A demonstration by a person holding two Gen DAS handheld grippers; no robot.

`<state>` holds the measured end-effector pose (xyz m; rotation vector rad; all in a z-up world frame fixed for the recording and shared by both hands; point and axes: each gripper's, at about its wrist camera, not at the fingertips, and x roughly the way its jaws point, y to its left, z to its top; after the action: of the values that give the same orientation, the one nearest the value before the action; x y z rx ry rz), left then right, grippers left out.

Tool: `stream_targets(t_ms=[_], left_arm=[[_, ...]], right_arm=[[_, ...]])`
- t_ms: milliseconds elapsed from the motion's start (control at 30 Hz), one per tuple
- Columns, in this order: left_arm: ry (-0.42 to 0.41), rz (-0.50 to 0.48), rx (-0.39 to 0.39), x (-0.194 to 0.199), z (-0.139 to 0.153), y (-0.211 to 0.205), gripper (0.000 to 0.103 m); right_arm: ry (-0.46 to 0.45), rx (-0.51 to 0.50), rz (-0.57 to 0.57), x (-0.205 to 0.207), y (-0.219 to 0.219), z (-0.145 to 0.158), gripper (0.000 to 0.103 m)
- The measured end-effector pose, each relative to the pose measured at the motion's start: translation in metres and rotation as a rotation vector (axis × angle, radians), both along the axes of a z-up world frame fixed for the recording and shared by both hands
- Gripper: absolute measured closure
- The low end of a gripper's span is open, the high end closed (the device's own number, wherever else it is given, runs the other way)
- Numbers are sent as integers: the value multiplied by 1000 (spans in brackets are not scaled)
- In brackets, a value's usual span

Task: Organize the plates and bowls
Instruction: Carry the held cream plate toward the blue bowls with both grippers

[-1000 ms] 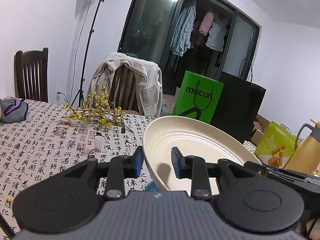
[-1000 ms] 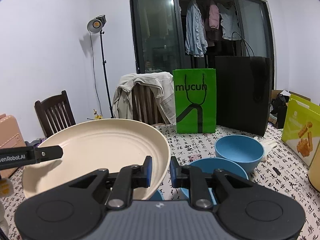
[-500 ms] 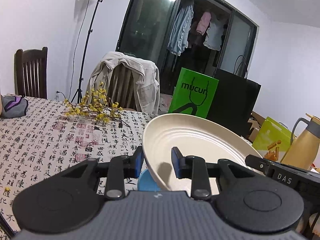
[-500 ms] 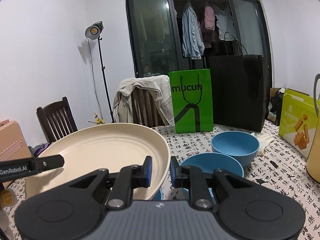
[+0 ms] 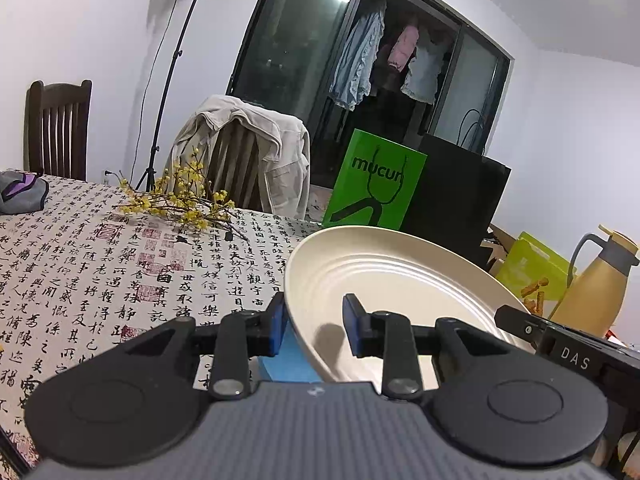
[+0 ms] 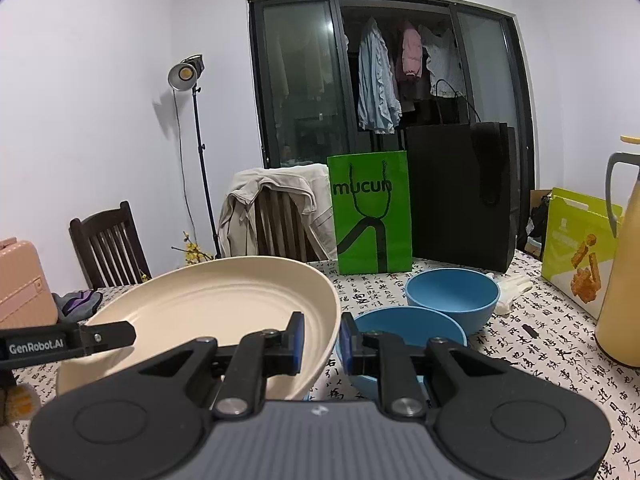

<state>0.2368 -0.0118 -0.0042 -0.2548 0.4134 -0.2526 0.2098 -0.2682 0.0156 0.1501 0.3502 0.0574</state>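
A: Grippers? Left gripper point(image 5: 314, 326) and right gripper point(image 6: 320, 338) each pinch opposite rims of the cream plate point(image 6: 208, 312).

B: It's lower now, nearer the blue bowls point(image 6: 452, 294) on the worktop point(image 5: 100, 276). Setting down seems next.

Left tongs point(image 5: 314, 326) and right tongs point(image 6: 320, 340) both clamped on opposite rims, tilted slightly downward, facing each other.
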Motion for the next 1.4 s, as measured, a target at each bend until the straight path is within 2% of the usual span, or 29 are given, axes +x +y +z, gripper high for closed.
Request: stream_targets(t_ms=[333, 833, 1400], left_arm=[[-13, -15, 2, -7, -4, -3, 73], [-45, -33, 30, -15, -7, -18, 73], [-23, -76, 62, -17, -21, -49, 73]], right_arm=[[-19, 15, -7, -12, -3, -5, 85], [0, 38, -21, -13, -15, -18, 85], [-5, 78, -57, -26, -46, -36, 85]])
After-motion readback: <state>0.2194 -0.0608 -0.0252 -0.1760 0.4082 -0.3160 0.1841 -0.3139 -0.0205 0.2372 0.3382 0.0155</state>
